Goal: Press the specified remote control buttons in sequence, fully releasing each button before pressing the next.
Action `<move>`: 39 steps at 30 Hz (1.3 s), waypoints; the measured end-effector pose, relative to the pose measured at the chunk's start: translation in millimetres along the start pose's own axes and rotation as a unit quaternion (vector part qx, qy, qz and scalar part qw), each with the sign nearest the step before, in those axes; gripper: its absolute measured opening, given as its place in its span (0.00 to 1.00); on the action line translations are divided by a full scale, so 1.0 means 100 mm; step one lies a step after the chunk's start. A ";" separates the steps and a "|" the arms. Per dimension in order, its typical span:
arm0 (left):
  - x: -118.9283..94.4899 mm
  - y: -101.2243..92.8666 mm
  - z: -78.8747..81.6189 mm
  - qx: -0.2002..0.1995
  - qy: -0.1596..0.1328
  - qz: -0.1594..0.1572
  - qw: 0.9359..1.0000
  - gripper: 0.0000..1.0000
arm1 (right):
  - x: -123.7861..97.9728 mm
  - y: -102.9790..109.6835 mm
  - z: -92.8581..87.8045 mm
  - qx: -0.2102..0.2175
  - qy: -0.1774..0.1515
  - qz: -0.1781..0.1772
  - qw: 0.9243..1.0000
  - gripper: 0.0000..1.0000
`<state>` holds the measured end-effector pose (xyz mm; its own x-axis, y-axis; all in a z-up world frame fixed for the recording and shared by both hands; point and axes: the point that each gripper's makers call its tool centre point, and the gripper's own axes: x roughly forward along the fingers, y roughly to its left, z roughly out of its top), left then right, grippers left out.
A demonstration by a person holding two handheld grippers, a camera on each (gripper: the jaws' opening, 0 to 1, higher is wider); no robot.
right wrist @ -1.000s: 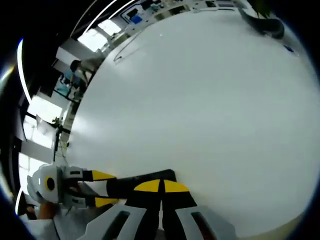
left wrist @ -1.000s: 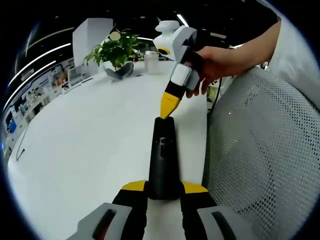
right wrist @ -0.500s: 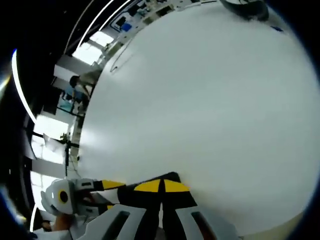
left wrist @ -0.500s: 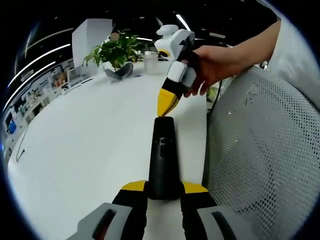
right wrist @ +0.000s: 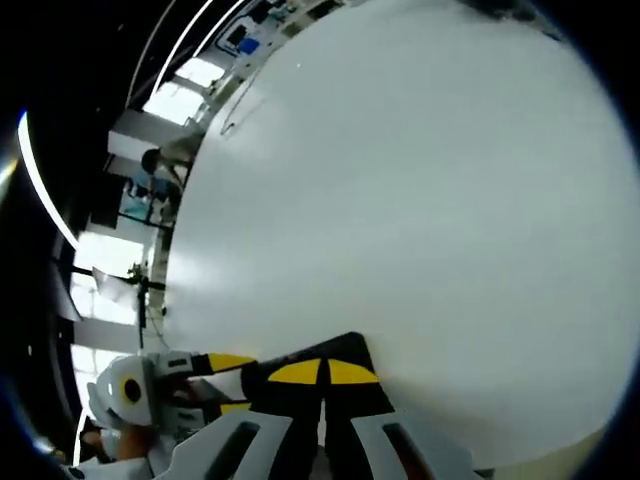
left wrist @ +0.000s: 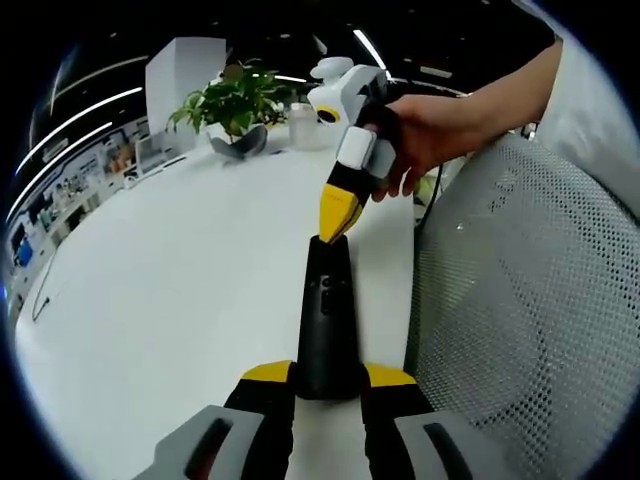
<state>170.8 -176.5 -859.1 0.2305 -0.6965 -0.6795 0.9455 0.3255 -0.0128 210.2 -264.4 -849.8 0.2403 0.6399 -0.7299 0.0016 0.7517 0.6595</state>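
A long black remote (left wrist: 328, 320) lies lengthwise on the white table (left wrist: 150, 290), its near end clamped between the yellow-tipped jaws of my left gripper (left wrist: 328, 376). A hand (left wrist: 440, 125) holds my right gripper (left wrist: 335, 212) slanting down from the upper right. Its yellow tips are shut together and meet the remote's far end. In the right gripper view, my right gripper (right wrist: 322, 372) rests its shut tips over the remote (right wrist: 345, 350). My left gripper (right wrist: 232, 384) holds the remote from the left.
A grey mesh chair back (left wrist: 520, 300) stands close along the table's right edge. At the far end of the table are a potted plant (left wrist: 232, 100) and a white container (left wrist: 303, 125). Open white tabletop (right wrist: 420, 200) stretches beyond the remote.
The right gripper's tips lifted slightly off the remote's far end half a second ago and have come back down onto it. The left gripper and the remote have stayed put.
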 end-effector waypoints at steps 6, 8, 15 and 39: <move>0.01 0.01 0.00 0.000 -0.003 -0.001 1.000 0.25 | 0.01 0.01 0.00 -0.018 -0.002 -0.009 1.000 0.00; 0.01 0.01 0.00 0.000 -0.003 -0.001 1.000 0.25 | 0.01 0.01 -0.01 -0.039 -0.001 -0.017 0.999 0.00; 0.01 0.01 0.00 -0.001 -0.004 -0.001 1.000 0.25 | 0.02 0.01 -0.01 -0.082 -0.005 -0.038 0.996 0.00; 0.01 -0.04 0.02 0.008 -0.005 -0.012 1.000 0.24 | 0.04 0.09 -0.12 -0.045 0.037 0.002 0.998 0.00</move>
<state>167.3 -179.4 -858.3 0.2093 -0.7107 -0.6717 0.9545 0.2976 -0.0174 199.6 -253.0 -848.6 0.1674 0.6508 -0.7406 -0.0871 0.7580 0.6464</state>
